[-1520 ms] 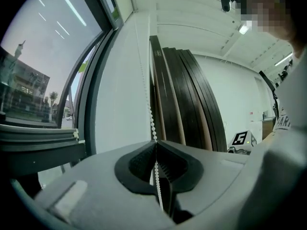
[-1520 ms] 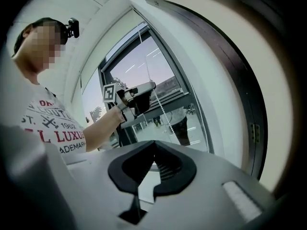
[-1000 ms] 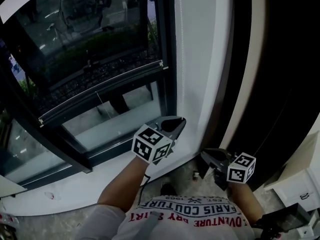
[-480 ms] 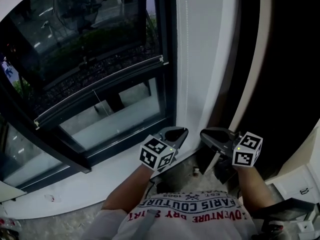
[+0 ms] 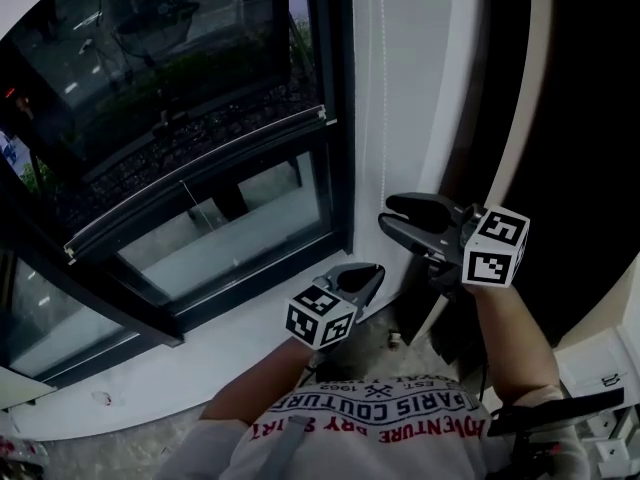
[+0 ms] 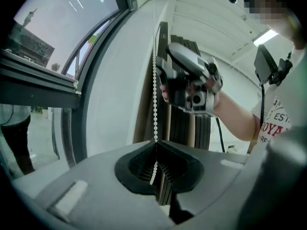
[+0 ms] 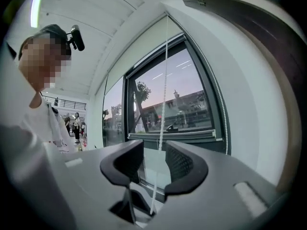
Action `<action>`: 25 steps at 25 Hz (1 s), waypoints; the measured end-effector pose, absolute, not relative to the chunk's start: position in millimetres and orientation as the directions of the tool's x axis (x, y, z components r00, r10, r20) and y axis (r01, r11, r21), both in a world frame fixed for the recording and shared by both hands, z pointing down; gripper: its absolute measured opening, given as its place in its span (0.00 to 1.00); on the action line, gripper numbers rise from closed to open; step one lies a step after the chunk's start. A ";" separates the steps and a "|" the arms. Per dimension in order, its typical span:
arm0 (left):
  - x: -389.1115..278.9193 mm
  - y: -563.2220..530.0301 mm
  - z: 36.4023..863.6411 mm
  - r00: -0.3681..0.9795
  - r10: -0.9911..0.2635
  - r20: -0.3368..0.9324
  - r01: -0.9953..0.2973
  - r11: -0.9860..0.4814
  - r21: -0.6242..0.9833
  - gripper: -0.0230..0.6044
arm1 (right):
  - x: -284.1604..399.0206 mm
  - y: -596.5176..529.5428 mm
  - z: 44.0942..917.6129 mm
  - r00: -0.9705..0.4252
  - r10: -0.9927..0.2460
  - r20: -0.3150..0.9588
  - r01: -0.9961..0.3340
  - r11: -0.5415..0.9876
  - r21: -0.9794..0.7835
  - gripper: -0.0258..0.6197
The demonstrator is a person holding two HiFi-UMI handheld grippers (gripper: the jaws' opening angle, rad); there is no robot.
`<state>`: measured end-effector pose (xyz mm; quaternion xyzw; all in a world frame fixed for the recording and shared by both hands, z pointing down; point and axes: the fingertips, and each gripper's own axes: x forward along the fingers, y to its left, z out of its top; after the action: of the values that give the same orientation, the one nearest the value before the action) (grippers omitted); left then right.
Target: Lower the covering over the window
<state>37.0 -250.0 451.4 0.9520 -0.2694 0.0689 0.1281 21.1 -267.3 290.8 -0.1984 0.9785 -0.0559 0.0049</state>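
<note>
A white bead chain (image 5: 379, 78) hangs down the white wall beside the window. My left gripper (image 5: 374, 272) is low on it; in the left gripper view the chain (image 6: 154, 80) runs into the left gripper's (image 6: 156, 143) shut jaws. My right gripper (image 5: 389, 216) is higher up the same chain and has just been opening. In the right gripper view the chain (image 7: 163, 99) passes untouched between the right gripper's (image 7: 152, 151) spread pads. A pale bottom rail (image 5: 200, 176) of the dark covering crosses the window about halfway down.
The dark window frame (image 5: 335, 118) stands left of the chain, with a white sill (image 5: 150, 378) below. A dark panel (image 5: 580, 118) fills the right side. White furniture (image 5: 610, 368) sits at the lower right. Dark boards (image 6: 184, 123) lean against the wall.
The right gripper has risen from low beside the left one to higher on the chain, and its jaws have gone from shut to open. The left gripper has sunk a little.
</note>
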 end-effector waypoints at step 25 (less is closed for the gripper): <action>36.1 -247.3 499.0 0.812 -0.524 0.259 -0.575 -0.796 0.191 0.05 | 10.8 -301.4 290.0 -0.872 -0.488 0.045 -0.489 0.872 -0.022 0.05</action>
<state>36.1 -247.3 499.0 0.9426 -0.2913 0.0965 0.1314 10.8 -301.4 290.0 -0.2525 0.9673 -0.0165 -0.0189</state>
